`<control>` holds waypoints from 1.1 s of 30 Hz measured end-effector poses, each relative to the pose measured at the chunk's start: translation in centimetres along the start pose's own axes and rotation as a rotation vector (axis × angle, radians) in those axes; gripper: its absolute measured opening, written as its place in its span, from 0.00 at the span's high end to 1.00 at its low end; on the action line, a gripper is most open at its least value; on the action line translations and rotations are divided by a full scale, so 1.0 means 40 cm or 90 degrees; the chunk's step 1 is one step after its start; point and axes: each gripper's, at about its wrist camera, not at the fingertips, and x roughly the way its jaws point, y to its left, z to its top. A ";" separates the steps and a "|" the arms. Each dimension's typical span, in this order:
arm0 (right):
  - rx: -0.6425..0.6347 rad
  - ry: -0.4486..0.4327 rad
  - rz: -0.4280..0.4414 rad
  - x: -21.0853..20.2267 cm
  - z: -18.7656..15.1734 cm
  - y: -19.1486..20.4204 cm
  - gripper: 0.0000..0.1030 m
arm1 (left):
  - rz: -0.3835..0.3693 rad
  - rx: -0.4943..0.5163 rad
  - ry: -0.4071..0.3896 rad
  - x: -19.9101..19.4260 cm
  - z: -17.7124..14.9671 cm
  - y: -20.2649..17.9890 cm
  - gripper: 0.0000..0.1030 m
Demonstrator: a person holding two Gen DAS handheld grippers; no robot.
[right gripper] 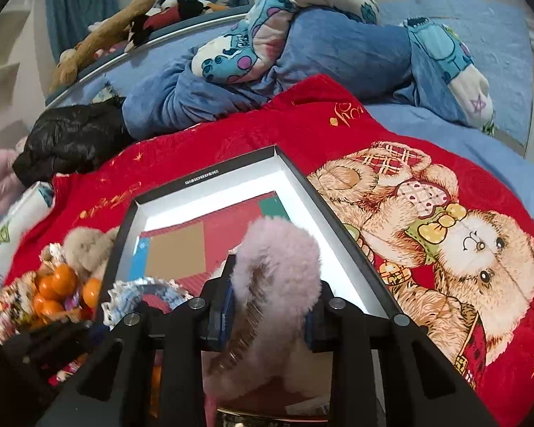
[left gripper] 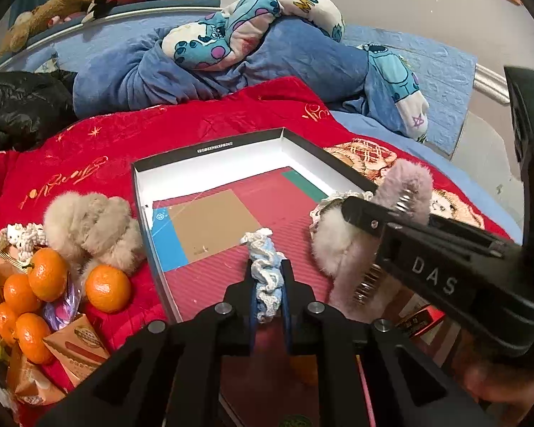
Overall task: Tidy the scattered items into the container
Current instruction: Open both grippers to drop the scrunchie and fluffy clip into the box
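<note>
A shallow black box (left gripper: 210,147) with white inner walls and a red floor lies on a red blanket; it also shows in the right wrist view (right gripper: 231,170). My left gripper (left gripper: 270,277) is shut on a blue and white crocheted scrunchie (left gripper: 265,259), held over the box's near part. My right gripper (right gripper: 267,302) is shut on a pink furry hair claw (right gripper: 277,259), held over the box's near right side; the gripper shows in the left wrist view (left gripper: 370,213). A beige furry hair claw (left gripper: 92,227) lies outside the box on the left.
Several tangerines (left gripper: 46,274) and snack packets (left gripper: 78,348) sit left of the box, with a white crocheted piece (left gripper: 19,238). A blue quilt and printed pillow (left gripper: 231,35) lie behind. The teddy-bear print (right gripper: 445,235) of the blanket is to the right.
</note>
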 end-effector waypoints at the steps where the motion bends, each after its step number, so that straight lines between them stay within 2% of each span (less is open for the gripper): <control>1: 0.001 -0.001 0.000 0.000 0.000 0.000 0.72 | 0.002 -0.002 -0.001 0.000 0.000 0.002 0.90; 6: 0.017 -0.002 0.008 0.000 0.000 -0.006 0.72 | -0.002 -0.009 0.003 0.005 0.000 0.009 0.90; 14: 0.084 -0.008 0.056 -0.007 0.001 -0.044 0.67 | 0.003 -0.004 -0.003 0.001 0.000 0.002 0.90; 16: 0.085 -0.011 0.057 -0.009 0.002 -0.044 0.67 | 0.008 -0.010 0.003 0.004 0.002 0.007 0.82; 19: 0.087 -0.019 0.060 -0.017 0.004 -0.042 0.59 | 0.029 -0.014 0.006 0.004 0.002 0.012 0.63; 22: 0.108 -0.038 0.074 -0.038 0.012 -0.051 0.55 | 0.013 -0.020 0.003 -0.003 0.007 0.019 0.41; 23: 0.116 -0.049 0.084 -0.048 0.015 -0.054 0.49 | 0.010 -0.017 0.000 -0.007 0.009 0.017 0.25; 24: 0.123 -0.065 0.095 -0.061 0.018 -0.058 0.41 | 0.007 -0.016 -0.007 -0.015 0.011 0.017 0.13; 25: 0.125 -0.086 0.100 -0.077 0.021 -0.060 0.37 | 0.001 -0.018 -0.015 -0.023 0.013 0.017 0.10; 26: 0.123 -0.104 0.099 -0.090 0.022 -0.060 0.29 | -0.009 -0.020 -0.025 -0.034 0.015 0.018 0.05; 27: 0.116 -0.126 0.088 -0.106 0.025 -0.059 0.16 | -0.013 -0.020 -0.031 -0.041 0.017 0.018 0.01; 29: 0.112 -0.146 0.072 -0.125 0.028 -0.054 0.04 | -0.011 -0.016 -0.045 -0.055 0.021 0.019 0.00; 33: 0.108 -0.158 0.071 -0.159 0.037 -0.037 0.00 | -0.027 -0.028 -0.061 -0.079 0.029 0.030 0.00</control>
